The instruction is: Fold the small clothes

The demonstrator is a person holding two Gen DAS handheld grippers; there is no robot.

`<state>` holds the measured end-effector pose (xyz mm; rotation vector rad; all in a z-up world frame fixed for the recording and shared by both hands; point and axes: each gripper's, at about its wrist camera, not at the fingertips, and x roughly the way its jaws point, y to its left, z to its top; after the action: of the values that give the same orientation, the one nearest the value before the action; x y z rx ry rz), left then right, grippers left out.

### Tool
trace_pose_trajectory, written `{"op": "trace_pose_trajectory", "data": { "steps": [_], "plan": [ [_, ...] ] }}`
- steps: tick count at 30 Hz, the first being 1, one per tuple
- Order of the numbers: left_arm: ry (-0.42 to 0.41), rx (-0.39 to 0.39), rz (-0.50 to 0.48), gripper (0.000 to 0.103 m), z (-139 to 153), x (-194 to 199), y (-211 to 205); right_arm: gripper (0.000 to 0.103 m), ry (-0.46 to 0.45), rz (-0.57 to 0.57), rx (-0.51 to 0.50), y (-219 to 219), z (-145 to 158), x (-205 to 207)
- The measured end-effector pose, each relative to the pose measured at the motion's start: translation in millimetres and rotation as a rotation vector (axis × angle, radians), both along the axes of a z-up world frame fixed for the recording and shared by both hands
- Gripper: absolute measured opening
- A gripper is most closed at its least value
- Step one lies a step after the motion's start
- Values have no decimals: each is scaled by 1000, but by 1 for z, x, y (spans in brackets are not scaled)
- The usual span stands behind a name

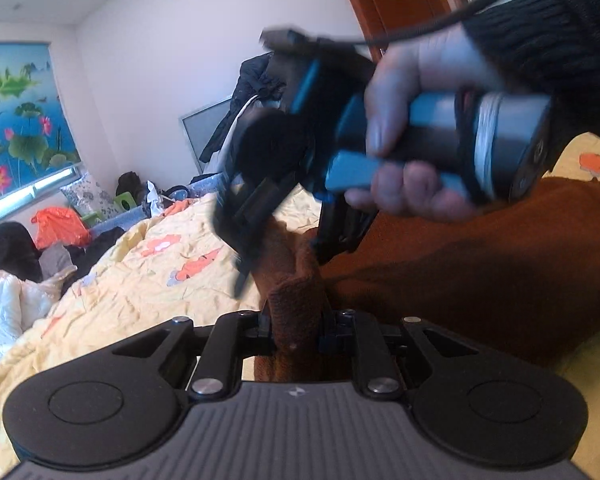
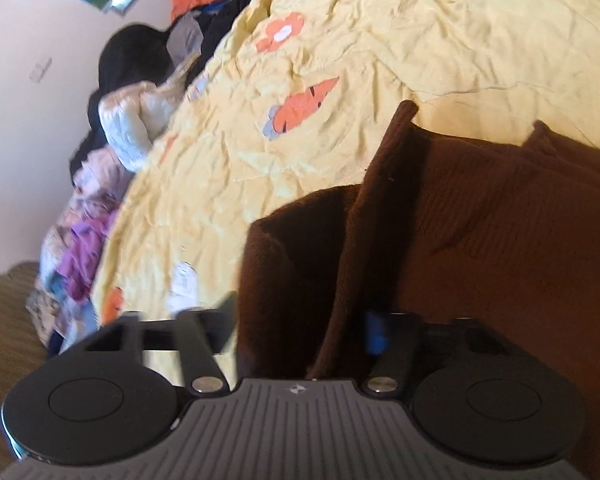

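A brown knit garment (image 1: 480, 264) lies on the yellow bedspread (image 1: 140, 288), with one edge lifted. My left gripper (image 1: 294, 328) is shut on a bunched brown edge of it. My right gripper (image 1: 284, 252), held in a hand, is just ahead of the left one, and its fingers pinch the same raised edge. In the right wrist view the brown garment (image 2: 480, 232) fills the right side, and a fold of it runs down between my right gripper's jaws (image 2: 300, 332), which are closed on the cloth.
The bedspread (image 2: 320, 100) has orange flower prints. A pile of clothes (image 1: 16, 280), white, black and orange, lies at the bed's far left edge. It also shows in the right wrist view (image 2: 124, 128). A dark jacket (image 1: 252, 92) hangs against the back wall.
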<state>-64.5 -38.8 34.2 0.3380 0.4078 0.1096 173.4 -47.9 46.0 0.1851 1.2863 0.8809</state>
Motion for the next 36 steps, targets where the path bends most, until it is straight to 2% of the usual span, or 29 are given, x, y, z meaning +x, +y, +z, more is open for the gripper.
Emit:
{"op": "trace_pose_trajectory", "data": {
  "steps": [1,2,5,9,12,15,16,17,18,20,22,23,24,26,27,30,32,33,35,36],
  "plan": [
    [1,7,-7,16,1,1,-1,25,-15,3,0,-3,0,-3],
    [-3,13,-21,16,4,2,-4,21,-26,7,7,-10,1,-4],
    [-57,48,-111,16,15,1,-29,20,-99,19,66,-52,28,-10],
    [-100,38,-308,16,29,-2,-92,20,-176,-46,105,-145,67,-17],
    [-59,11,-447,16,20,-3,-138,20,-198,-134,60,-221,69,-30],
    [61,53,-545,16,-8,-4,-174,20,-177,-252,-30,-284,41,-43],
    [81,84,-552,16,-18,-5,-181,25,-149,-296,-48,-298,24,-45],
    [66,125,-554,16,-26,-9,-184,29,-117,-347,-43,-312,12,-47],
    [35,171,-561,16,-31,-13,-186,32,-97,-381,15,-323,2,-50],
    [35,184,-569,16,-29,-13,-183,44,-75,-429,128,-335,-3,-53],
    [48,185,-567,16,-26,-14,-186,67,-86,-453,199,-337,-2,-49],
    [50,191,-566,16,-25,-14,-188,69,-89,-457,214,-336,-1,-45],
    [52,202,-565,16,-25,-14,-190,67,-90,-454,218,-333,-2,-41],
    [44,214,-562,16,-25,-17,-195,35,-96,-390,175,-321,-4,-34],
    [41,212,-563,16,-24,-18,-195,16,-120,-362,130,-313,-1,-34],
    [61,167,-579,19,-25,-18,-199,16,-228,-333,53,-306,10,-40],
    [107,75,-633,25,-17,-19,-193,15,-238,-354,-37,-312,-2,-36],
    [105,37,-646,29,-13,-20,-187,11,-218,-370,-24,-317,-11,-34],
    [114,-42,-684,31,0,-23,-170,12,-191,-438,45,-329,-17,-40],
    [116,-61,-698,32,4,-29,-161,26,-182,-473,79,-333,-14,-45]
  ]
}}
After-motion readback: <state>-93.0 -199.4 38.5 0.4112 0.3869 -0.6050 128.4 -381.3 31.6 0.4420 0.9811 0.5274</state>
